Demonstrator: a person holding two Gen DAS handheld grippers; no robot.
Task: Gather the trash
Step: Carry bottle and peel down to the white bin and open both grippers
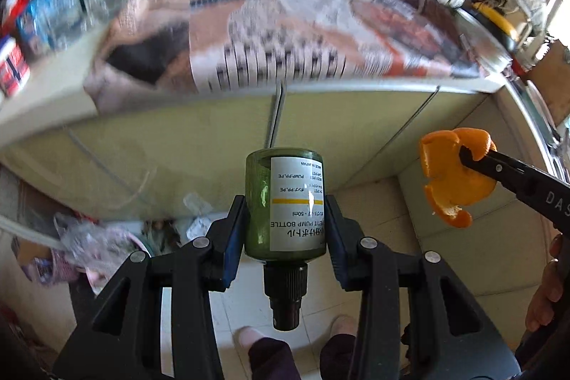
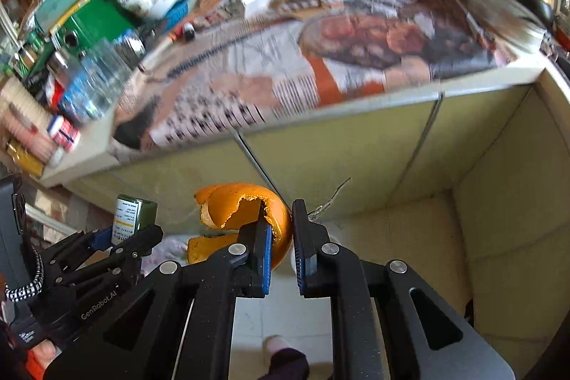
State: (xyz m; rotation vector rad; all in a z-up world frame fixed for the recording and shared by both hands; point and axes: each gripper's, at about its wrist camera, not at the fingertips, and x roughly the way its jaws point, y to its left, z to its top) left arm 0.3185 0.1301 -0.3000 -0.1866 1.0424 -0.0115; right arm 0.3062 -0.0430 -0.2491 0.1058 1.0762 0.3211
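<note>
My left gripper [image 1: 285, 227] and right gripper [image 2: 281, 244] are matte black plastic with blue pads [image 2: 264, 259], silver screws [image 1: 367, 242] and white lettering. A braided black-and-white cable [image 2: 26, 284] trails off. I wear pale slippers [image 1: 249, 337] and dark trousers [image 1: 270, 358].

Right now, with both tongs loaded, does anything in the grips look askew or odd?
Yes. The small green plastic pump bottle sits inverted in the left tongs, its black nozzle pointing back toward the camera. The torn orange peel is pinched only at one edge by the right tongs, most of it hanging free.
</note>
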